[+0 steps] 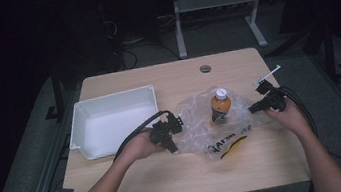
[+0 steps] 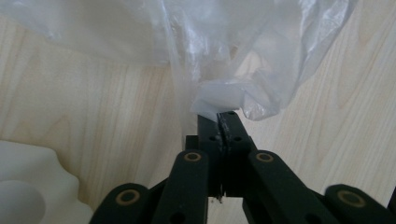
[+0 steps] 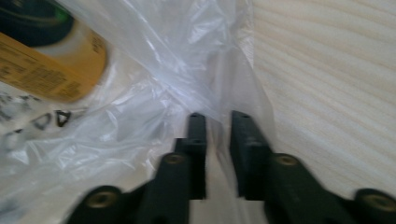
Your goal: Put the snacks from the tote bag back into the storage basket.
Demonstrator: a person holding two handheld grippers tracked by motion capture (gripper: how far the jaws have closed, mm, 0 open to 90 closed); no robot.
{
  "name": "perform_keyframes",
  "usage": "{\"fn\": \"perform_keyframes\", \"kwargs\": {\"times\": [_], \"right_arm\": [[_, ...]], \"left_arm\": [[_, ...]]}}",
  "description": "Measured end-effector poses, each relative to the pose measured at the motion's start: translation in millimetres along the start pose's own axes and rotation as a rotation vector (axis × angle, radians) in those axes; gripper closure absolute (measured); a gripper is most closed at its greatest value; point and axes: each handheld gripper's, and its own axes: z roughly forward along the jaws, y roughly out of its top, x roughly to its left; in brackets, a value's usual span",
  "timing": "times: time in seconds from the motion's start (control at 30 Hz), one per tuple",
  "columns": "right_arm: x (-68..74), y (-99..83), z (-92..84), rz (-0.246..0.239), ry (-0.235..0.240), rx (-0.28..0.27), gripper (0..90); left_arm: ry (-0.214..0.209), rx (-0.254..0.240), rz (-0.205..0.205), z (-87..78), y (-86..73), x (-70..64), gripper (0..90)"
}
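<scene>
A clear plastic bag (image 1: 204,134) with black print lies in the middle of the wooden table (image 1: 179,175). An orange bottle (image 1: 221,105) with a white cap stands upright inside it. My left gripper (image 1: 177,123) is at the bag's left edge; in the left gripper view it (image 2: 219,116) is shut, pinching a fold of the bag (image 2: 233,51). My right gripper (image 1: 252,109) is at the bag's right edge. In the right gripper view its jaws (image 3: 218,119) stand apart with bag film (image 3: 154,88) loose between them, the bottle (image 3: 51,70) at upper left.
A white plastic bin (image 1: 108,98) sits on the table's left part, close behind my left hand; its corner (image 2: 28,186) shows in the left gripper view. A round cable hole (image 1: 205,68) is near the far edge. Cables trail from both grippers.
</scene>
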Motion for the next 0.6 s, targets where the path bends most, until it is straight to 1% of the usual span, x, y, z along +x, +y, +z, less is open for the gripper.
{"fn": "perform_keyframes", "kwargs": {"times": [0.03,0.1,0.17,0.2,0.23,0.27,0.3,0.33,0.37,0.4,0.47,0.5,0.6], "right_arm": [[1.4,0.1,-1.9,-0.003,0.004,-0.002,71.4],[4.2,0.6,-6.7,-0.011,-0.005,-0.025,61.6],[6.5,1.1,-14.3,-0.005,0.002,-0.064,58.5],[7.6,1.2,-18.2,-0.008,0.008,-0.085,56.3],[9.1,1.0,-22.3,-0.01,0.02,-0.102,54.9],[10.8,0.6,-25.5,-0.02,0.021,-0.117,53.4],[13.6,0.0,-28.9,-0.024,0.017,-0.124,53.0],[16.9,-1.0,-32.7,-0.032,0.023,-0.135,52.6],[21.3,-2.1,-37.4,-0.047,0.021,-0.143,52.1],[21.3,-2.1,-37.4,-0.047,0.021,-0.143,52.1],[26.4,-3.8,-43.3,-0.06,0.028,-0.157,51.8],[28.8,-4.7,-46.3,-0.064,0.036,-0.165,51.7],[39.0,-8.0,-55.8,-0.09,0.055,-0.183,51.8]], "left_arm": [[-0.005,-0.016,-0.004,-2.6,-0.5,0.3,85.4],[-0.012,-0.04,-0.009,-7.0,-1.8,1.4,78.6],[-0.033,-0.065,-0.02,-12.8,-3.3,3.7,73.7],[-0.042,-0.083,-0.029,-15.1,-4.1,3.9,69.5],[-0.05,-0.091,-0.026,-17.4,-4.7,4.0,67.0],[-0.051,-0.098,-0.027,-19.8,-5.3,3.7,64.9],[-0.045,-0.107,-0.028,-22.9,-5.7,3.2,62.3],[-0.045,-0.108,-0.018,-25.3,-6.0,3.5,59.0],[-0.048,-0.116,-0.017,-28.0,-6.4,3.4,55.7],[-0.056,-0.122,-0.021,-31.3,-6.7,3.0,55.7],[-0.058,-0.148,-0.027,-37.8,-7.8,2.1,51.7],[-0.066,-0.155,-0.023,-42.2,-8.5,2.5,50.9],[-0.083,-0.184,-0.025,-50.9,-10.8,2.9,48.9]]}}
